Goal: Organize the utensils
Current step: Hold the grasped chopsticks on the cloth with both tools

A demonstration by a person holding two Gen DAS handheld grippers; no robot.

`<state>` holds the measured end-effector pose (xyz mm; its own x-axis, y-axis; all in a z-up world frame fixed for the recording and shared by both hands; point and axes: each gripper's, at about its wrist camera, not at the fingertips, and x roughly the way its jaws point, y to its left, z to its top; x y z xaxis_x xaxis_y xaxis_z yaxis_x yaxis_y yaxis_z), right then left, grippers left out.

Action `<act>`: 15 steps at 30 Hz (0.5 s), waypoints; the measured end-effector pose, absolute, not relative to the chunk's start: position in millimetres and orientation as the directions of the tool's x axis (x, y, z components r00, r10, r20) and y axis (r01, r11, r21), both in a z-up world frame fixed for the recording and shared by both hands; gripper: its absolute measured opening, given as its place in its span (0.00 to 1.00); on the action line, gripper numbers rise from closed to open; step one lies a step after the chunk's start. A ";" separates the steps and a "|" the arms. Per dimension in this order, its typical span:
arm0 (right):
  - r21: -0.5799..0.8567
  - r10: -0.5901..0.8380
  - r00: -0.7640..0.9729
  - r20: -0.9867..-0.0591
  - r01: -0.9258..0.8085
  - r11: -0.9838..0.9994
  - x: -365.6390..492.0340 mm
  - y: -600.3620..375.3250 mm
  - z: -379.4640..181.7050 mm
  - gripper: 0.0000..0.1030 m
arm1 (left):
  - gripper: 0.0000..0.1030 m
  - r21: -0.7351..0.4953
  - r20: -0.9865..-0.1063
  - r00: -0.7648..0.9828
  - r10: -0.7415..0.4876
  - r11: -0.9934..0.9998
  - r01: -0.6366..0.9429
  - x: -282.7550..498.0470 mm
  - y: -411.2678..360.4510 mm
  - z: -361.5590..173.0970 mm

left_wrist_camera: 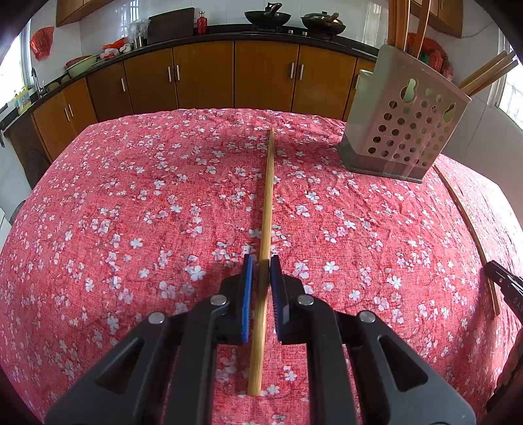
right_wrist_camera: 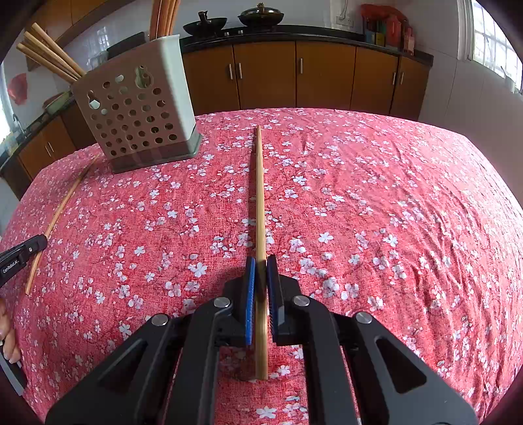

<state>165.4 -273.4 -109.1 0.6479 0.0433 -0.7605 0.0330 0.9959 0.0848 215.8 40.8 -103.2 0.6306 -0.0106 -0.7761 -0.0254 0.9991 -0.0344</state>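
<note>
In the left wrist view my left gripper (left_wrist_camera: 261, 263) is shut on a wooden chopstick (left_wrist_camera: 267, 196) that runs straight away from me over the red flowered tablecloth (left_wrist_camera: 130, 212). In the right wrist view my right gripper (right_wrist_camera: 260, 261) is likewise shut on a second chopstick (right_wrist_camera: 260, 196). Each view shows the other side: the right gripper (left_wrist_camera: 503, 286) on its chopstick (left_wrist_camera: 467, 225) at the right edge, and the left gripper (right_wrist_camera: 21, 256) on its chopstick (right_wrist_camera: 62, 209) at the left edge. A beige perforated utensil holder (left_wrist_camera: 403, 127) (right_wrist_camera: 137, 111) stands at the back between them, with several chopsticks in it.
Wooden cabinets (left_wrist_camera: 202, 75) under a dark counter with woks (left_wrist_camera: 267, 16) stand beyond the table's far edge. A person's fingers (right_wrist_camera: 8, 330) show at the left edge of the right wrist view. Windows lie to either side.
</note>
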 end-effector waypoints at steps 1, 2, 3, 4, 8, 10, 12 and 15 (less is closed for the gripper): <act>0.086 0.044 0.648 -0.760 0.033 0.996 165.5 -273.2 -109.3 0.08 | 0.13 -0.035 -0.776 0.631 -0.011 0.999 -0.025 215.8 40.9 -103.2; 0.086 0.044 0.648 -0.760 0.034 0.996 165.5 -271.3 -107.9 0.08 | 0.13 -0.034 -0.776 0.631 -0.010 0.999 -0.026 215.8 40.7 -103.3; 0.087 0.044 0.648 -0.760 0.035 0.996 165.6 -271.1 -108.0 0.08 | 0.13 -0.034 -0.776 0.631 -0.010 0.999 -0.025 215.9 40.8 -103.3; 0.086 0.043 0.648 -0.760 0.035 0.996 165.6 -270.6 -107.7 0.08 | 0.13 -0.034 -0.776 0.631 -0.010 0.999 -0.025 215.9 41.1 -103.3; 0.086 0.043 0.648 -0.760 0.035 0.996 165.6 -271.6 -108.1 0.08 | 0.13 -0.034 -0.776 0.631 -0.010 0.999 -0.025 215.9 41.2 -103.4; 0.087 0.043 0.648 -0.760 0.035 0.996 165.3 -270.9 -107.7 0.09 | 0.13 -0.034 -0.776 0.631 -0.010 0.999 -0.025 215.8 41.2 -103.5; 0.086 0.043 0.648 -0.760 0.035 0.996 165.3 -271.3 -107.9 0.09 | 0.13 -0.035 -0.776 0.631 -0.011 0.999 -0.025 215.8 41.4 -103.6; 0.086 0.043 0.649 -0.760 0.035 0.996 165.2 -271.2 -107.8 0.08 | 0.13 -0.035 -0.776 0.631 -0.011 0.999 -0.025 215.8 40.9 -103.7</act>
<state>165.2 -271.2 -107.8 0.6486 0.0431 -0.7600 0.0350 0.9957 0.0863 215.8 40.9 -103.7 0.6306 -0.0108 -0.7760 -0.0253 0.9991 -0.0345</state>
